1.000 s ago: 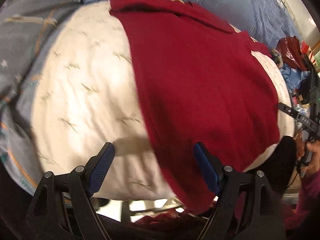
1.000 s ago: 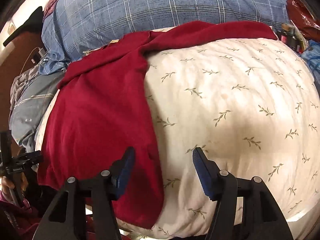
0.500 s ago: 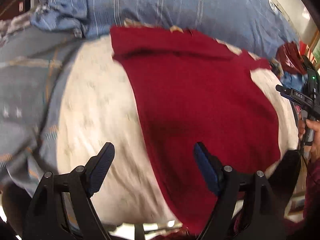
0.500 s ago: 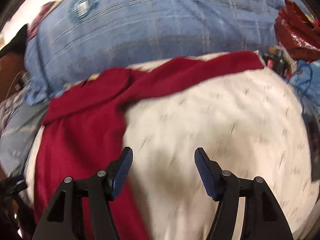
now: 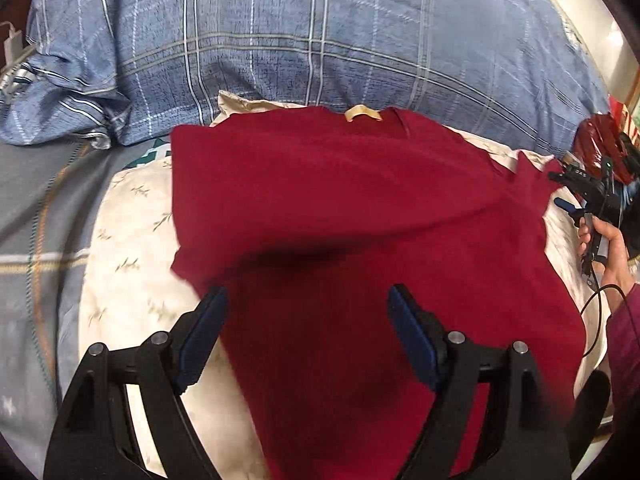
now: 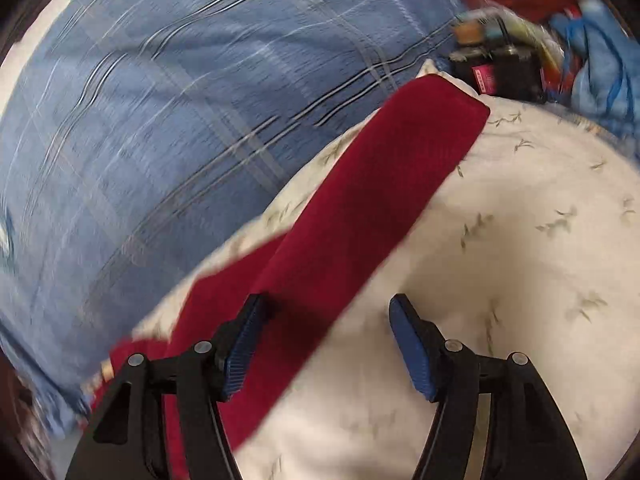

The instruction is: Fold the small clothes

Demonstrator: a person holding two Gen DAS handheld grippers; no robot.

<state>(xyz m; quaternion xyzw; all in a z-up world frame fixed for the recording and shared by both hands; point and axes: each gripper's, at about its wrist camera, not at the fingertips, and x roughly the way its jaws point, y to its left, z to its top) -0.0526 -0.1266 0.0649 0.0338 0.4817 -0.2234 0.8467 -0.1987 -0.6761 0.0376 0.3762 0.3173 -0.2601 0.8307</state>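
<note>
Hovering open-jawed: left gripper (image 5: 308,320) over red garment (image 5: 360,220).

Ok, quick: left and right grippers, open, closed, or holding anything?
Left gripper: open, empty, above the red garment.
Right gripper: open, empty, over the garment's sleeve.

The cream leaf-print cushion (image 6: 520,240) lies bare and open to the right of the red garment's sleeve (image 6: 360,208) — nothing stands on it there. Behind, the bulky blue plaid pillow (image 5: 320,40) walls off the far edge, touching the red garment (image 5: 360,220) at its collar, and a clutter of dark boxes and bags (image 6: 504,68) crowds the cushion's far right corner. Left of the garment a narrow strip of cushion stays clear, bordered by grey bedding (image 5: 36,216).
</note>
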